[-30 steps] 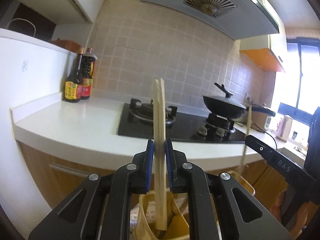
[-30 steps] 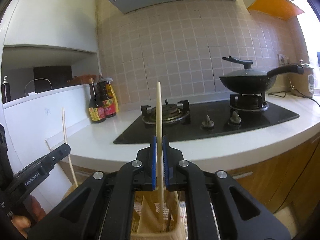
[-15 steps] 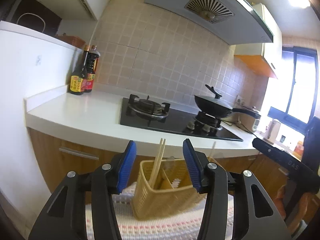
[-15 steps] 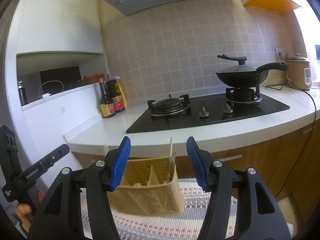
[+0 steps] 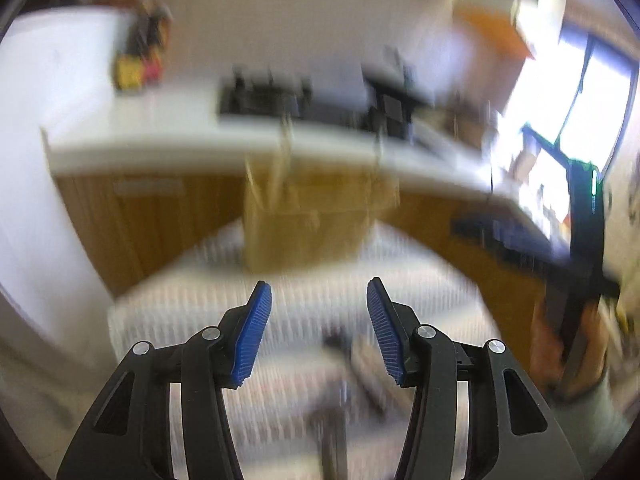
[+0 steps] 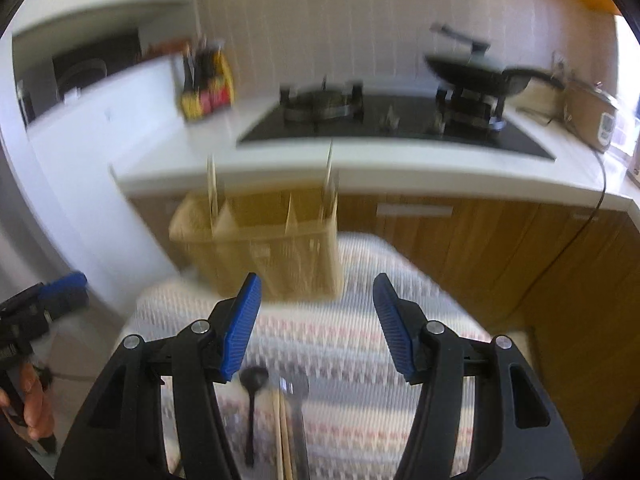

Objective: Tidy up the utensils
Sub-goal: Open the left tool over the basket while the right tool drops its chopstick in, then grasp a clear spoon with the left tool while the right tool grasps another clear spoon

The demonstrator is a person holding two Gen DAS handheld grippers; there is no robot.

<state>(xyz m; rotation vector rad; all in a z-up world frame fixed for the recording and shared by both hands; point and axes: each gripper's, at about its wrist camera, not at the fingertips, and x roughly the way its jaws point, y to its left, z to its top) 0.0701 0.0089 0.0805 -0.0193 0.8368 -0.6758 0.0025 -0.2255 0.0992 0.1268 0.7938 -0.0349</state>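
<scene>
Standing near the far edge of the striped mat (image 6: 352, 344), the yellow basket (image 6: 276, 256) holds upright chopsticks (image 6: 329, 172). Both grippers angle downward over bare mat, left gripper (image 5: 319, 330) and right gripper (image 6: 317, 326) having just opened, nothing between their jaws.

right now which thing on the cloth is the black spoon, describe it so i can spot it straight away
In the right wrist view, find the striped cloth in front of the kitchen cabinets, with the yellow basket at its far end. At the near end three utensils lie side by side; the black spoon is the leftmost. It alone is all black, with a small round bowl and a thin handle, beside pale chopsticks and a grey metal utensil.
</scene>
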